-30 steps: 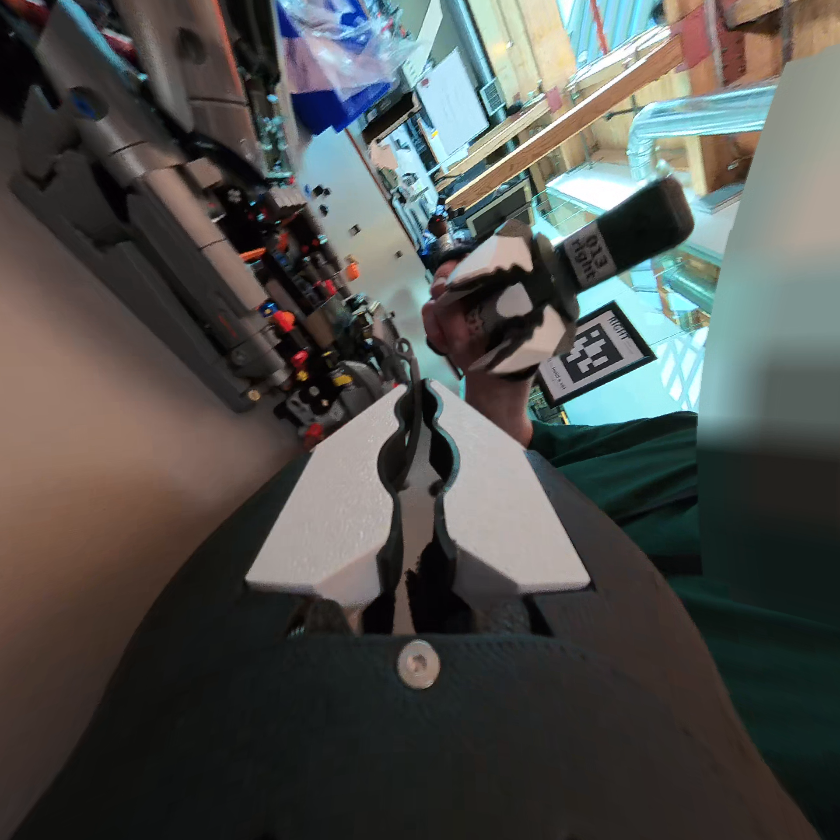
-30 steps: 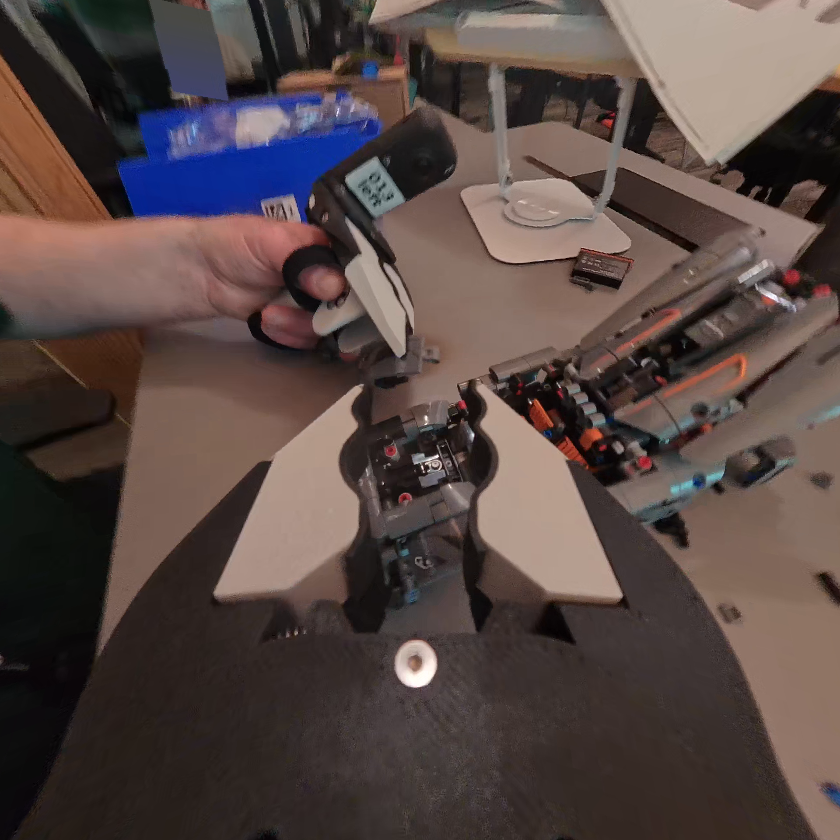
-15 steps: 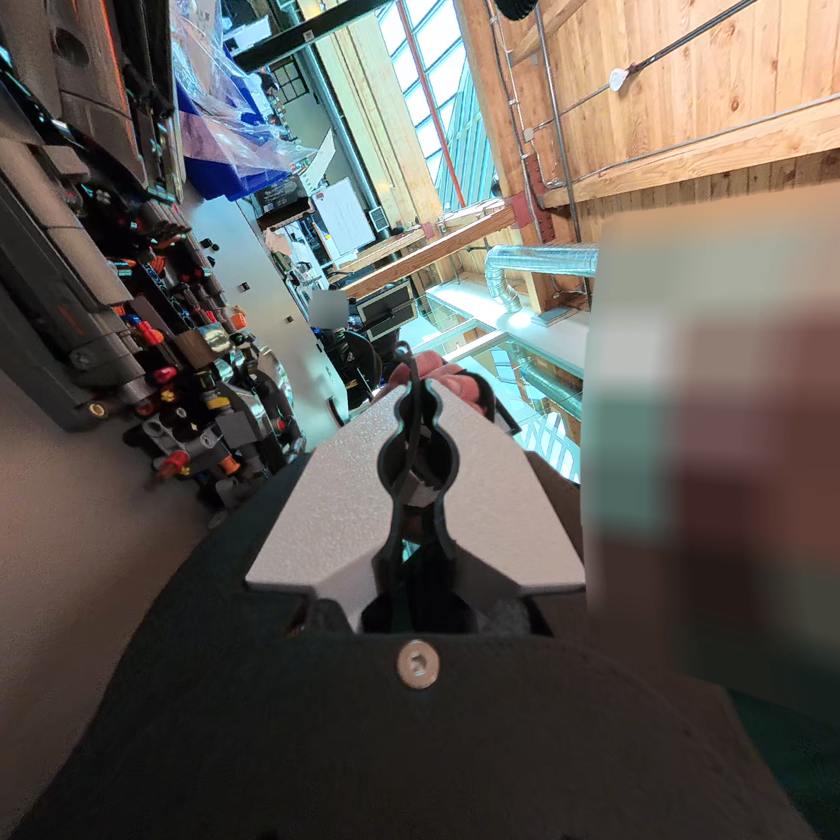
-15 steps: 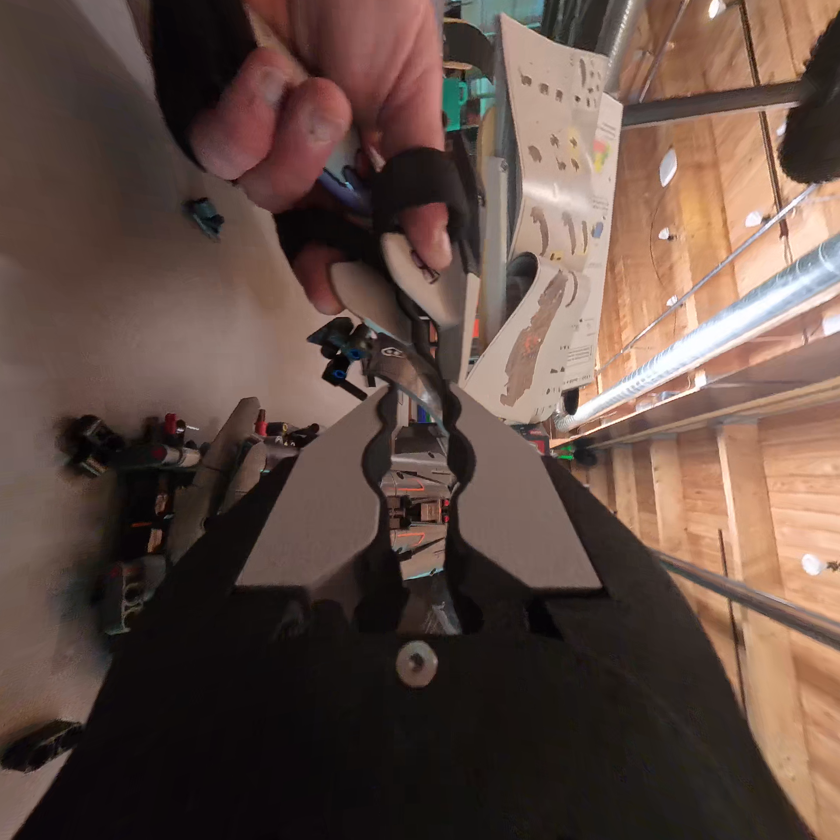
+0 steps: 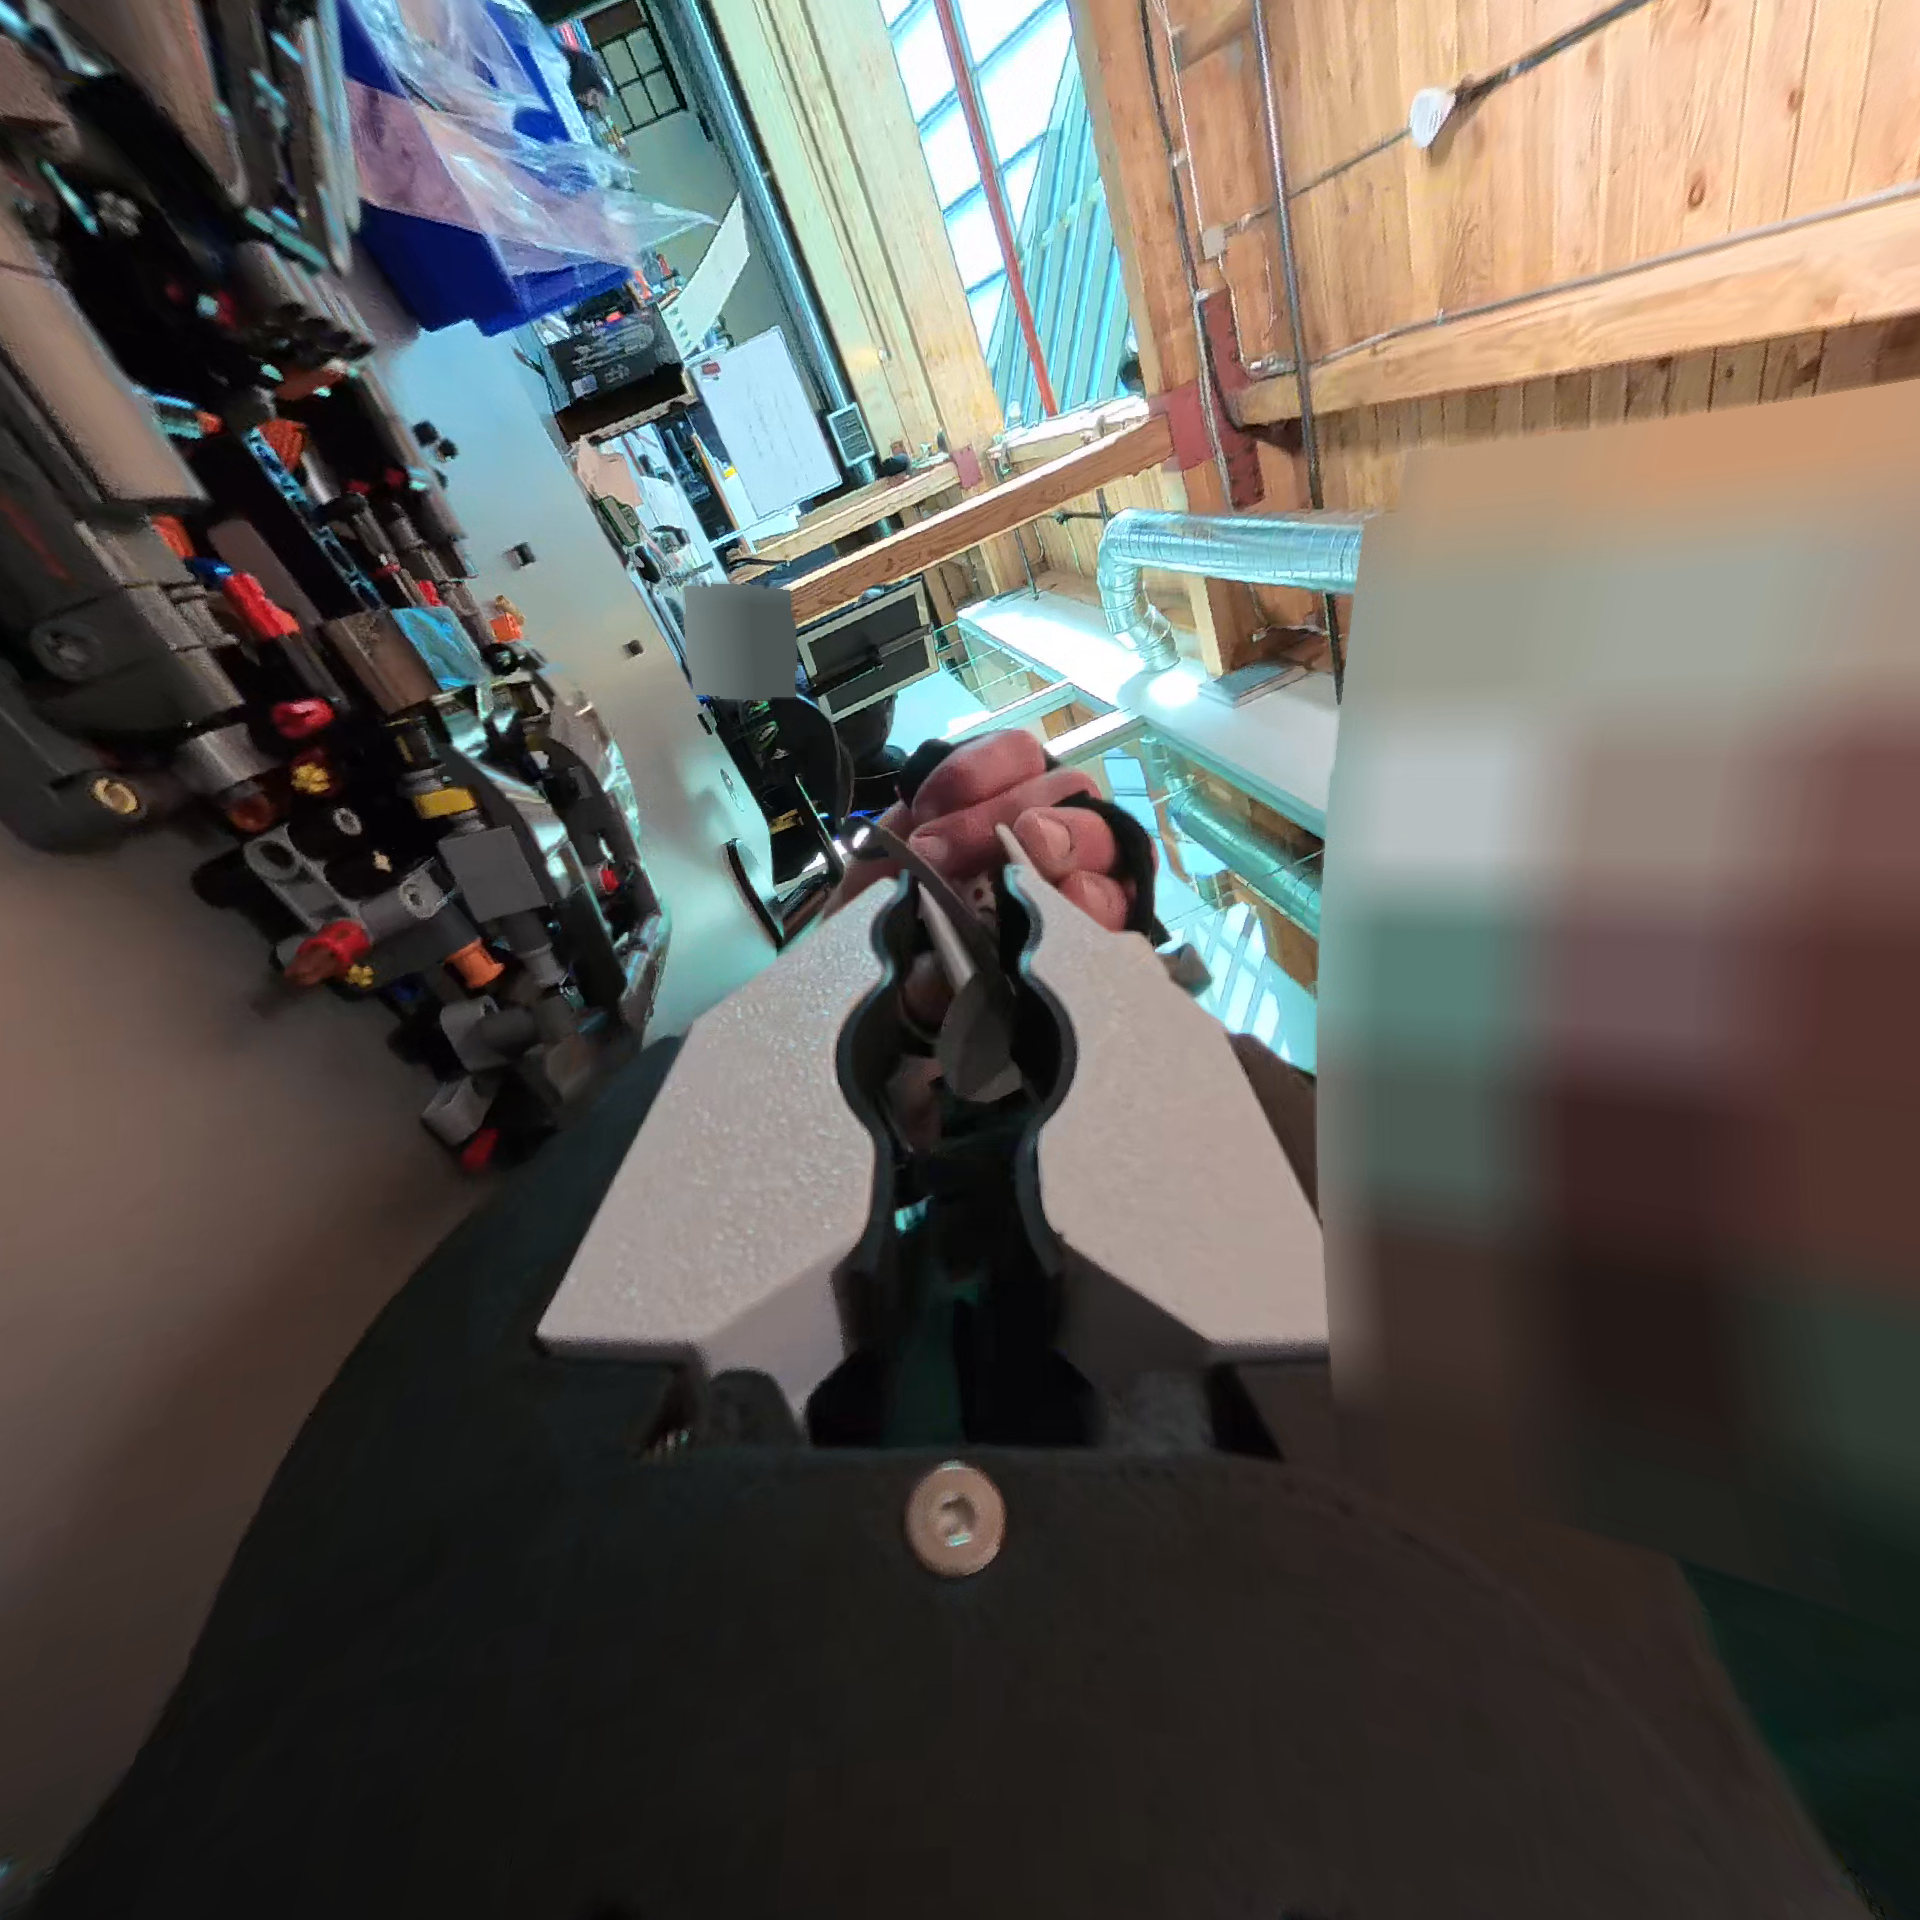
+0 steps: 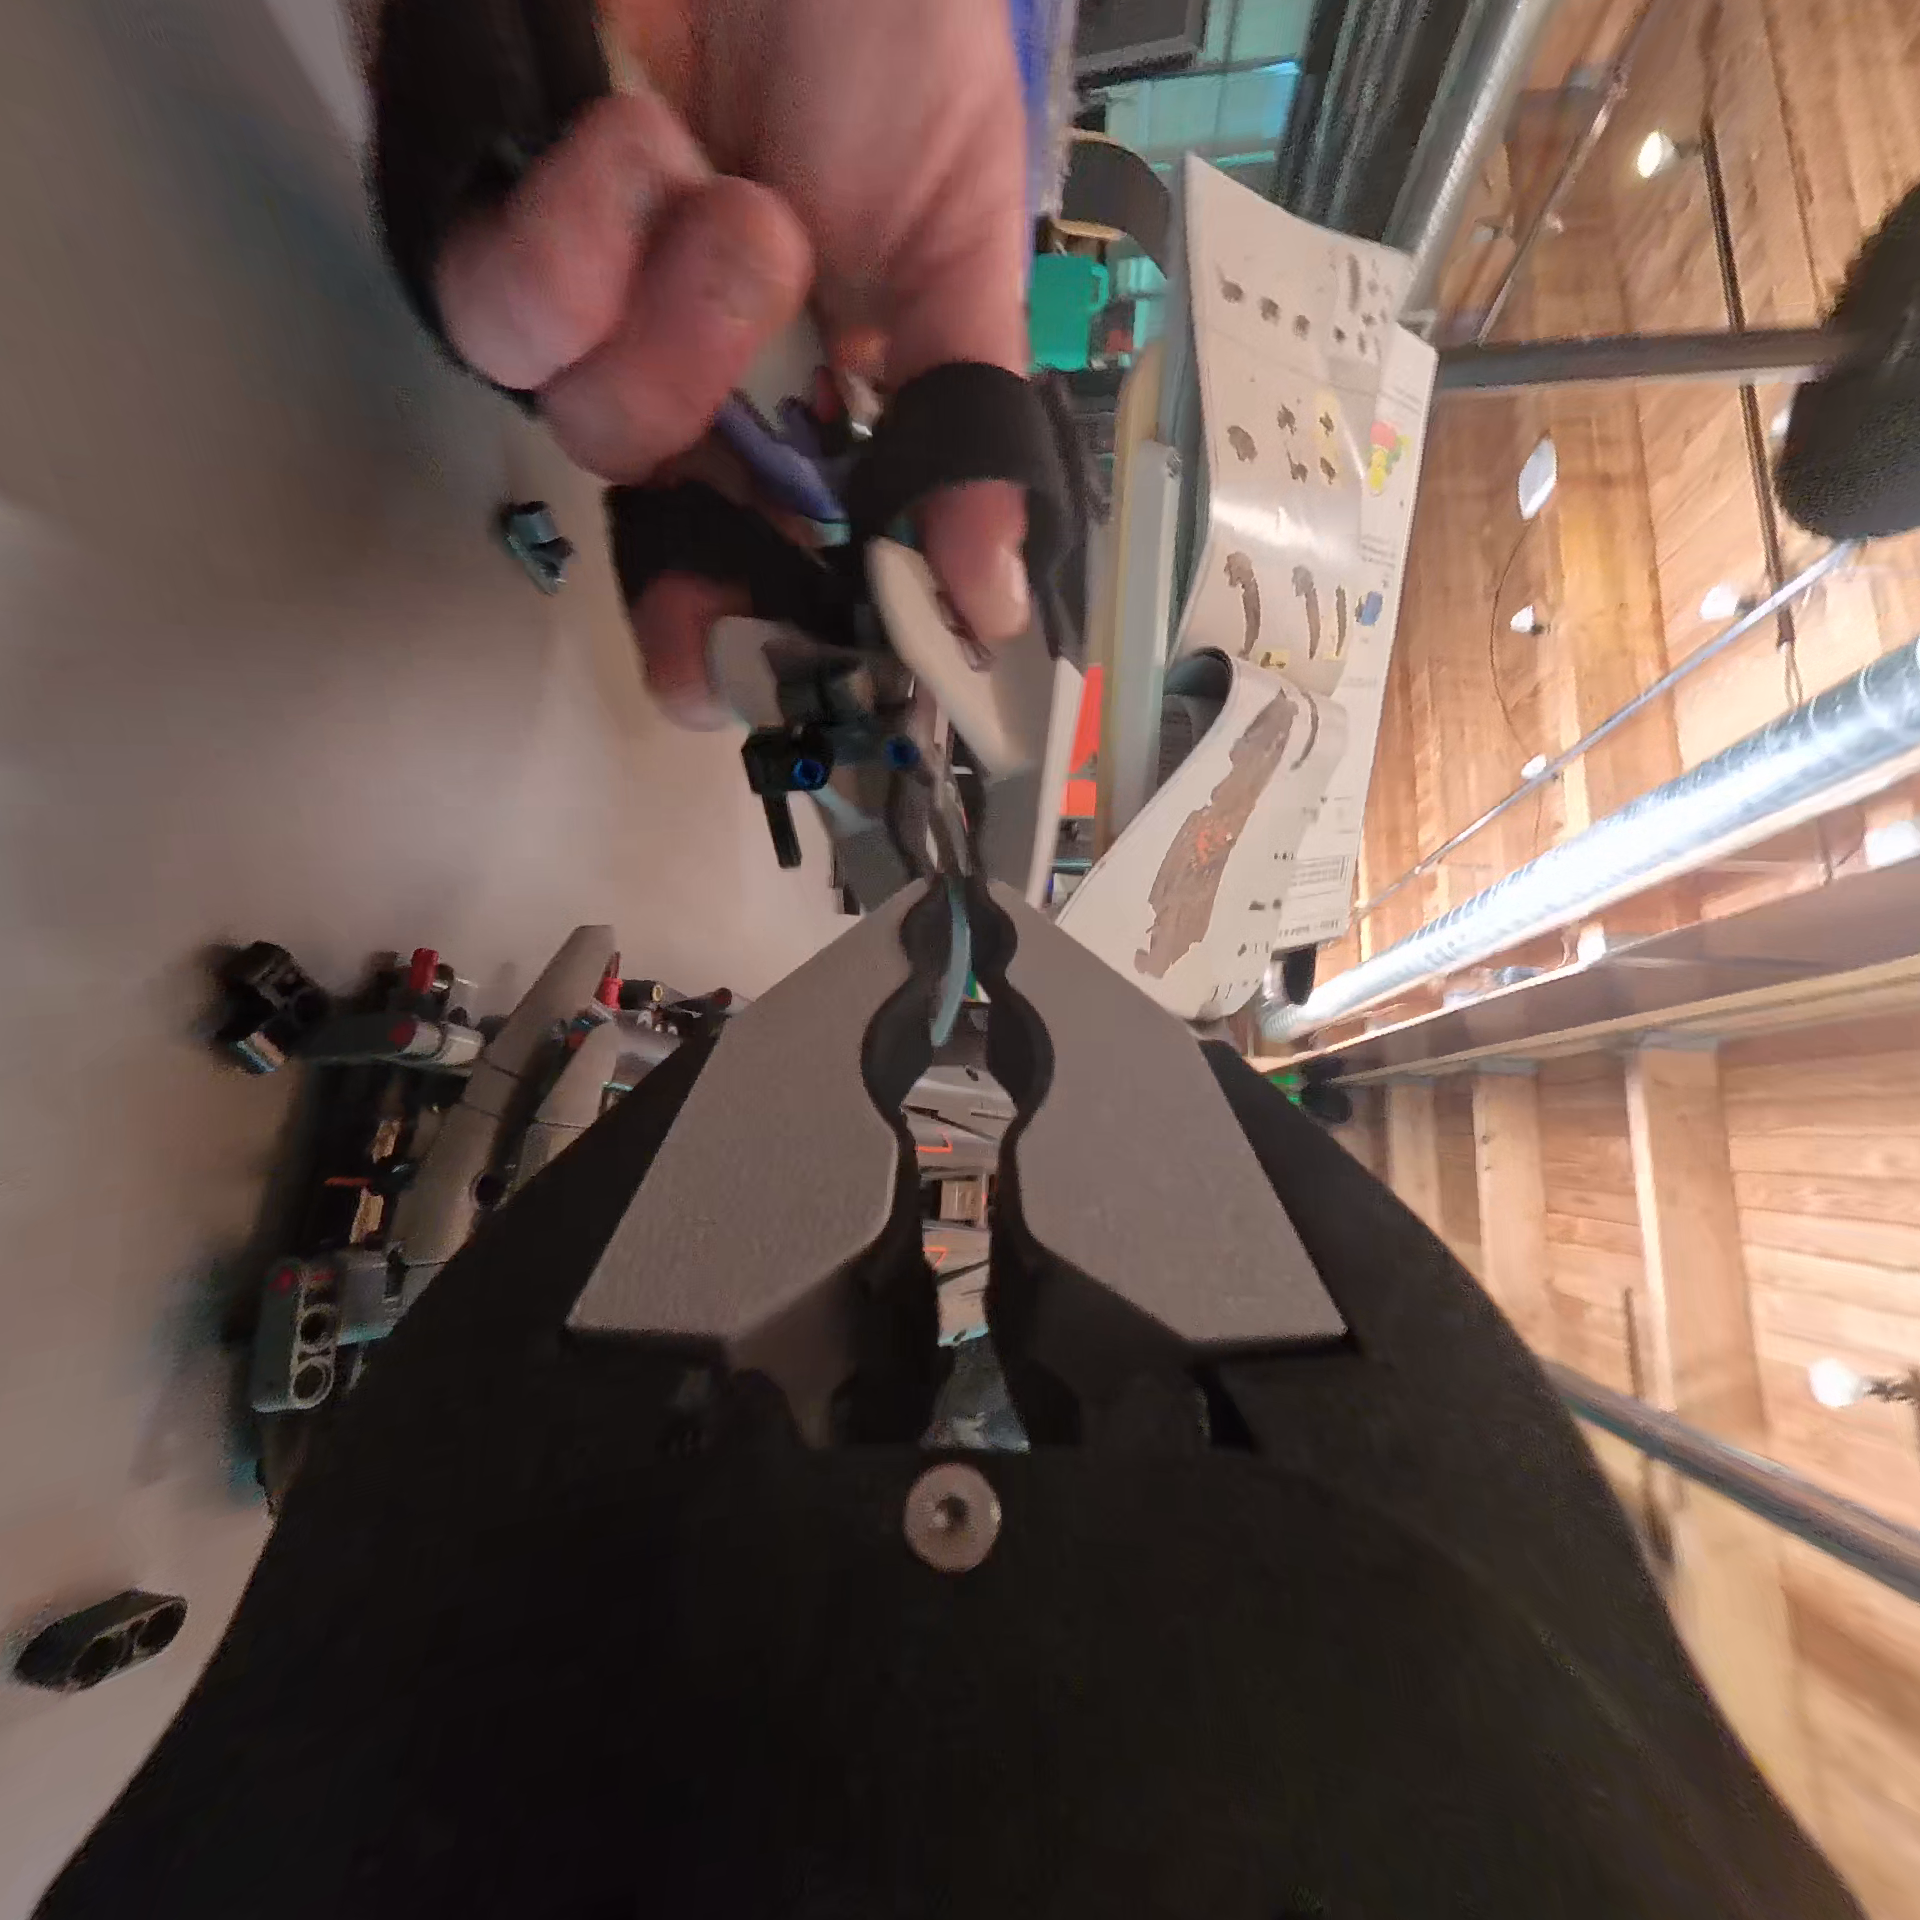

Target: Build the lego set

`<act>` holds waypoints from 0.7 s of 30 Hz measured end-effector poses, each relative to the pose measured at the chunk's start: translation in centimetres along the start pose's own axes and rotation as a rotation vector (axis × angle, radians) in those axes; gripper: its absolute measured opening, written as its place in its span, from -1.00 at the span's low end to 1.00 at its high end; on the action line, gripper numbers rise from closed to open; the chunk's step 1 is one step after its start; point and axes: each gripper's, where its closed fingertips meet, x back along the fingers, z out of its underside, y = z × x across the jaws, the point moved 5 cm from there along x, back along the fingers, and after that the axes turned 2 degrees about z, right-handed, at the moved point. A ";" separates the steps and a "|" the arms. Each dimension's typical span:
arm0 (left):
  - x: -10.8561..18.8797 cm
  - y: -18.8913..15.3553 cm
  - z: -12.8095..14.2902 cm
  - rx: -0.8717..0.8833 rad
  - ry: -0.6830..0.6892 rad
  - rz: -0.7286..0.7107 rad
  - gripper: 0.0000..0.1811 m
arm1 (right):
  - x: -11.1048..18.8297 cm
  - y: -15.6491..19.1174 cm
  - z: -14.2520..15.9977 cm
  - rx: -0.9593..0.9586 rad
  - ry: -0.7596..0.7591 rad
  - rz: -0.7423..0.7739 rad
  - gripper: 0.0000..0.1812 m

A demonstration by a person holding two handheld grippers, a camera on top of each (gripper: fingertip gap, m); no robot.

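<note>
My left gripper (image 5: 961, 894) is tilted sideways above the table, and its jaws stand a little apart around a small dark lego sub-assembly (image 5: 940, 1091). A thin curved grey panel (image 5: 971, 1003) sticks out between them. In the right wrist view this gripper (image 6: 883, 717) and the hand holding it are just ahead, gripping the sub-assembly with its black and blue pins (image 6: 821, 753). My right gripper (image 6: 951, 899) is shut on the curved grey panel (image 6: 951, 982) of that same piece. The large grey lego model (image 5: 312, 727) lies on the table; it also shows in the right wrist view (image 6: 468, 1091).
An open instruction booklet (image 6: 1278, 727) stands on a holder behind the grippers. A loose black connector (image 6: 99, 1642) and a small grey piece (image 6: 535, 535) lie on the grey table (image 6: 208, 644). A blue bin with plastic bags (image 5: 468, 208) stands at the far end. Both grippers' tips are close together, under 4 cm apart.
A second ago the right gripper was open over the model. Both grippers have since turned sideways and met, the right has shut on the curved panel, and the left jaws stand slightly wider.
</note>
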 end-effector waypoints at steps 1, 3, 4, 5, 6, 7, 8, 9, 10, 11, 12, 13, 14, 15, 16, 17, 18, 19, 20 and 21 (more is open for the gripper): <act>0.0 -0.3 0.0 -0.022 0.000 0.002 -0.79 | 0.2 -0.4 0.1 -0.048 -0.012 -0.015 -0.99; 0.6 -0.8 -0.7 -0.097 -0.037 -0.032 -0.74 | 0.3 -1.4 0.8 -0.205 -0.021 -0.054 -0.99; 1.0 -1.0 -1.0 -0.150 -0.047 -0.058 -0.73 | 0.3 -1.8 1.3 -0.285 -0.030 -0.069 -0.99; 1.5 -1.3 -1.3 -0.204 -0.050 -0.073 -0.72 | 0.4 -2.2 1.6 -0.392 -0.058 -0.098 -0.99; 1.8 -1.6 -1.4 -0.257 -0.049 -0.093 -0.72 | 0.4 -2.6 2.1 -0.526 -0.084 -0.131 -0.99; 1.9 -1.8 -1.5 -0.322 -0.032 -0.127 -0.71 | 0.4 -3.1 2.6 -0.665 -0.110 -0.162 -0.99; 1.8 -2.0 -1.4 -0.398 -0.002 -0.157 -0.71 | 0.4 -3.6 3.1 -0.792 -0.151 -0.186 -0.99; 1.8 -2.0 -1.4 -0.482 0.030 -0.195 -0.71 | 0.3 -4.1 3.5 -0.930 -0.196 -0.226 -0.99; 1.7 -1.7 -1.4 -0.550 0.058 -0.240 -0.71 | 0.2 -4.4 4.0 -1.080 -0.233 -0.271 -0.99; 1.5 -1.6 -1.4 -0.594 0.081 -0.253 -0.71 | 0.0 -4.7 4.6 -1.213 -0.271 -0.309 -0.99; 1.3 -1.8 -1.4 -0.620 0.091 -0.236 -0.72 | -0.2 -4.8 5.1 -1.319 -0.316 -0.350 -1.00; 1.0 -1.9 -1.4 -0.638 0.097 -0.223 -0.72 | -0.5 -4.7 5.4 -1.411 -0.345 -0.400 -1.00; 0.7 -2.0 -1.6 -0.664 0.107 -0.225 -0.75 | -0.8 -4.4 5.8 -1.483 -0.359 -0.444 -1.00; 0.3 -2.1 -1.6 -0.694 0.125 -0.229 -0.77 | -1.0 -4.2 5.9 -1.526 -0.379 -0.472 -1.00; 0.0 -2.1 -1.5 -0.717 0.152 -0.231 -0.79 | -1.2 -4.1 6.0 -1.551 -0.396 -0.488 -1.00; -0.4 -2.0 -1.5 -0.732 0.176 -0.231 -0.81 | -1.3 -3.9 6.1 -1.565 -0.401 -0.493 -1.00; -0.7 -2.0 -1.4 -0.744 0.192 -0.230 -0.87 | -1.5 -3.8 6.2 -1.578 -0.407 -0.504 -0.99; -0.8 -1.7 -1.4 -0.746 0.216 -0.238 -0.91 | -1.5 -3.9 6.2 -1.592 -0.421 -0.504 -1.00; -0.9 -1.5 -1.4 -0.740 0.239 -0.241 -0.93 | -1.6 -4.0 6.3 -1.602 -0.429 -0.505 -1.00; -1.0 -1.4 -1.5 -0.736 0.239 -0.241 -0.96 | -1.7 -3.9 6.3 -1.598 -0.427 -0.514 -1.00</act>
